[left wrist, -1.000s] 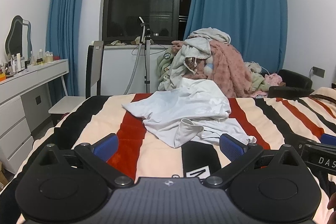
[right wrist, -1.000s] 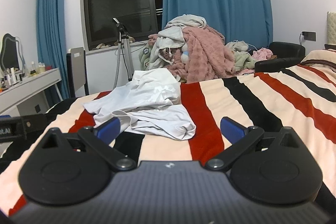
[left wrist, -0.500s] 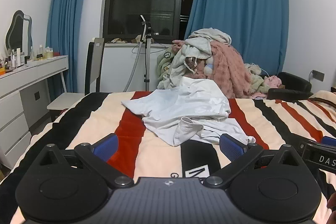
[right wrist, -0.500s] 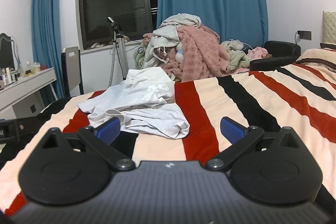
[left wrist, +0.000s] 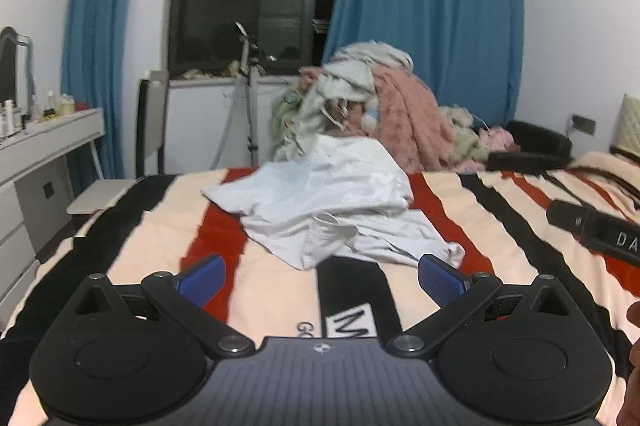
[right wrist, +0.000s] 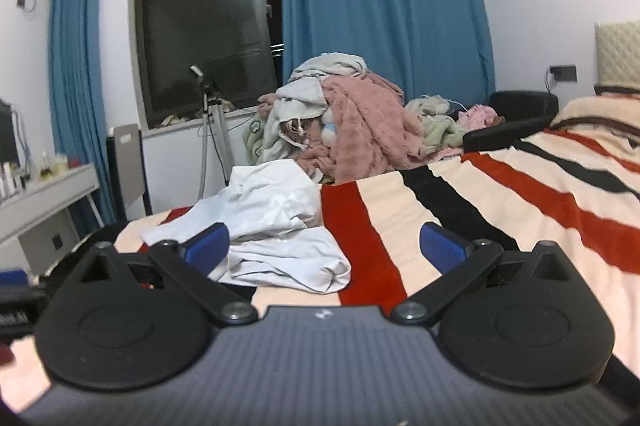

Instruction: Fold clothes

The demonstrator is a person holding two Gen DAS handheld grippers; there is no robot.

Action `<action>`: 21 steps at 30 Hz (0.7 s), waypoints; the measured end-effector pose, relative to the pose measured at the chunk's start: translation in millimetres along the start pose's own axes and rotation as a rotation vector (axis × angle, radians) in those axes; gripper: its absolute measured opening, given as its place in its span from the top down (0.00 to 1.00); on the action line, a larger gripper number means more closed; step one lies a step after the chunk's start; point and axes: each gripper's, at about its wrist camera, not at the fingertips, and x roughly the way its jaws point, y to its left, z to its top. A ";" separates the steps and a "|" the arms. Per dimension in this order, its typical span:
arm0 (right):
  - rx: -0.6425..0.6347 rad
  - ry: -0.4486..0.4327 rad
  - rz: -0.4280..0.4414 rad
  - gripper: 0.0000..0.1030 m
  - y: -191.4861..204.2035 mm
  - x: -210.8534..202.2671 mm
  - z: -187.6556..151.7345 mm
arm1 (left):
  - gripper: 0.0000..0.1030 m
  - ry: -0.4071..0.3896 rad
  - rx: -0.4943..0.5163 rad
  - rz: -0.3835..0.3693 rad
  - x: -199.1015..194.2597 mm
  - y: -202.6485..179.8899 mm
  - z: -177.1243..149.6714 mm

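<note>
A crumpled white garment (left wrist: 328,202) lies in a heap on the striped bed cover (left wrist: 472,210), ahead of both grippers. My left gripper (left wrist: 322,280) hovers just short of its near edge, open, with nothing between the blue pads. In the right wrist view the same white garment (right wrist: 276,226) sits ahead and to the left. My right gripper (right wrist: 324,246) is open and empty, its left fingertip (right wrist: 208,242) in front of the cloth's near edge. The right gripper's body (left wrist: 596,230) shows at the right of the left wrist view.
A tall pile of pink and pale clothes (left wrist: 380,110) rises past the far edge of the bed. A white dresser (left wrist: 36,154) with bottles, a chair (left wrist: 148,130) and a tripod (left wrist: 248,98) stand at the left. A black seat (right wrist: 516,114) sits at the right.
Both grippers have moved forward towards the white garment, which now looks larger and nearer. Both stay open and the garment itself has not shifted.
</note>
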 end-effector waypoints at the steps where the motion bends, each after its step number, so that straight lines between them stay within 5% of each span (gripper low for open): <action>1: 0.008 0.000 -0.001 0.00 -3.2 0.8 -0.3 | 0.00 -0.001 0.018 -0.009 4.3 -4.1 1.6; 7: 0.074 0.019 -0.025 0.00 -26.6 5.4 2.7 | 0.00 0.043 0.165 -0.079 51.3 -34.1 14.2; 11: 0.102 0.019 -0.042 0.00 -38.2 6.0 7.1 | 0.00 0.106 0.174 -0.095 110.0 -45.8 24.6; 18: 0.067 0.163 0.062 0.00 -38.0 50.8 -6.3 | 0.06 0.318 -0.124 -0.052 253.9 -13.5 24.4; 21: 0.041 0.194 0.046 0.00 -36.6 84.4 -10.3 | 0.21 0.360 -0.223 -0.086 294.4 8.7 16.7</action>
